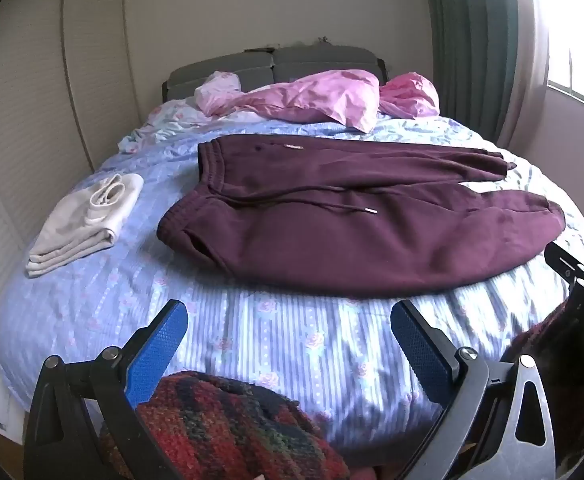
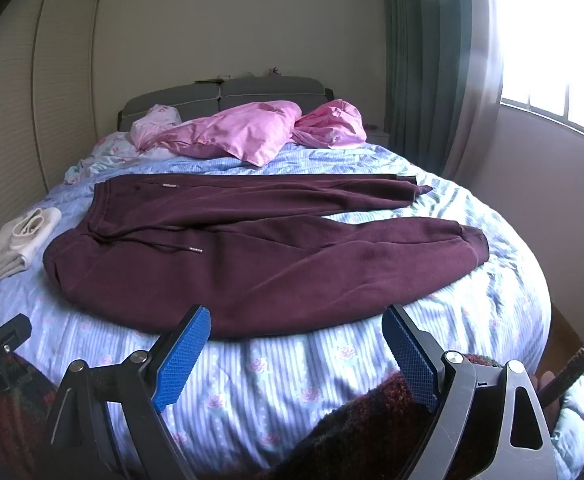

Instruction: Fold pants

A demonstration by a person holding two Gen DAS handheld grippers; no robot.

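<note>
Dark maroon sweatpants [image 1: 332, 216] [image 2: 252, 248] lie spread flat across the bed, waistband to the left, both legs stretched to the right, the drawstring loose on the front. My left gripper [image 1: 290, 320] hovers over the quilt in front of the pants' near edge, open, nothing between its blue pads [image 1: 160, 344]. My right gripper [image 2: 296, 330] is also open and empty, its left fingertip just before the near hem of the pants. Part of the right gripper shows at the right edge of the left wrist view.
The bed carries a blue striped floral quilt [image 1: 284, 356] [image 2: 276, 376]. A folded cream garment [image 1: 88, 220] [image 2: 16, 244] rests left of the pants. Pink bedding [image 1: 316, 98] [image 2: 248, 132] is bunched by the grey headboard. Knitted sleeves show below both grippers. Curtain and window stand right.
</note>
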